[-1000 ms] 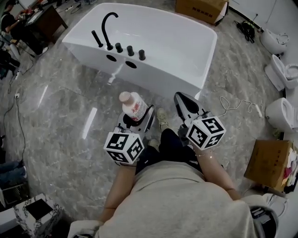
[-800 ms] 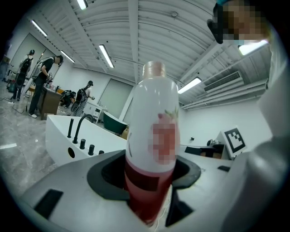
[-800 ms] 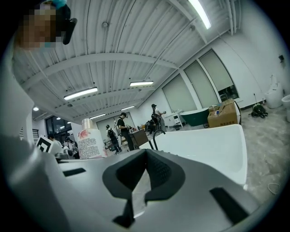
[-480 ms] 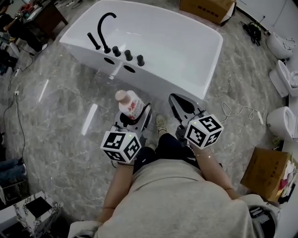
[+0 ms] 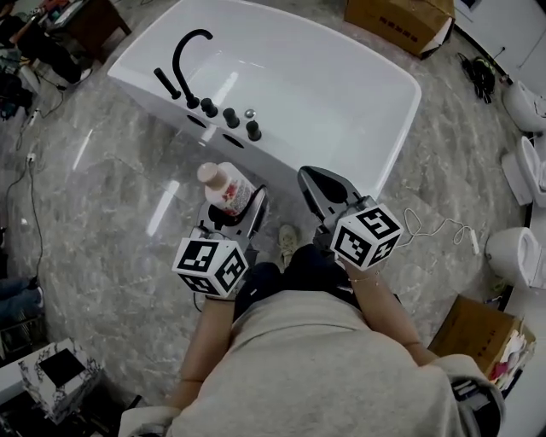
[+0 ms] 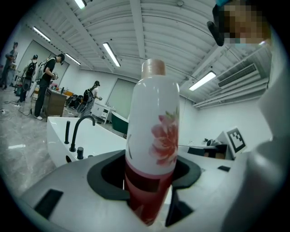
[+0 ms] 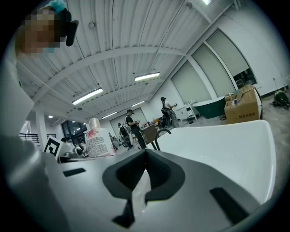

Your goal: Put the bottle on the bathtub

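The bottle [image 5: 223, 186] is half hidden inside the left claw [image 5: 230, 215]; the bathtub [image 5: 341, 85] is cut at the head view's top edge

A polished grey marble-patterned floor [image 5: 111, 222] carried a white bathtub [image 5: 324, 85], which stood directly on it at the upper middle of the head view. One cardboard box [image 5: 399, 19] sat beyond the tub and another [image 5: 467, 331] at lower right. White toilets [image 5: 514, 254] lined the right edge, and a thin white cord [image 5: 437, 229] trailed loose near them.
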Demonstrator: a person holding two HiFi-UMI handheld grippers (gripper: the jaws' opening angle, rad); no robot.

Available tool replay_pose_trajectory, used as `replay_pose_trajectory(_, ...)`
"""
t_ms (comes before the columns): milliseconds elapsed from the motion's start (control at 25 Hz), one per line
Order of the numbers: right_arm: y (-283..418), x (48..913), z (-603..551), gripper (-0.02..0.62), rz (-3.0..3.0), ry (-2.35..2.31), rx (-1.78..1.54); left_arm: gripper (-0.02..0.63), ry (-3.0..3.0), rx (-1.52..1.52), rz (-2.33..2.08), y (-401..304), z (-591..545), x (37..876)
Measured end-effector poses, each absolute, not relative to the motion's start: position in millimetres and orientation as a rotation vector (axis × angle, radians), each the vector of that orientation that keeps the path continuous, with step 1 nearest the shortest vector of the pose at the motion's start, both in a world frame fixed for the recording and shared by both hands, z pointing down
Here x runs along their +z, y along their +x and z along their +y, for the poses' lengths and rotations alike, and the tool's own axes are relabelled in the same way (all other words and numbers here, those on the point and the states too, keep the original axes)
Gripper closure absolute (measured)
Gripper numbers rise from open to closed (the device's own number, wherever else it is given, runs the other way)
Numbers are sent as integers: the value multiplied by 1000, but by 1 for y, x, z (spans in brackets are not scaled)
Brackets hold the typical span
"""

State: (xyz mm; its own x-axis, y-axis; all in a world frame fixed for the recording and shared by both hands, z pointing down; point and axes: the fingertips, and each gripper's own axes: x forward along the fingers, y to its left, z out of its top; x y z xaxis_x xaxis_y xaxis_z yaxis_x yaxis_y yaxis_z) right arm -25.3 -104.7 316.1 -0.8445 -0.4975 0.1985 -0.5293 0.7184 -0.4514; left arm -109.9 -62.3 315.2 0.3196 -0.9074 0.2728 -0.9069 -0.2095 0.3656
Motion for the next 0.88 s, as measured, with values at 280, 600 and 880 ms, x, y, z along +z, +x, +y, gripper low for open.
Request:
replay_pose_trajectory(280, -29, 329, -139, 597, -2833, 803, 797, 370, 2102, 0, -1606, -109, -94, 324)
replay_pose_trajectory(600, -27, 336, -166, 597, -2819, 830, 839, 370, 2105, 49, -1555, -105, -121, 337)
replay_pose_trajectory(880, -26, 349, -185, 597, -2791, 885, 879, 370, 2105, 100, -1495, -110, -144, 356)
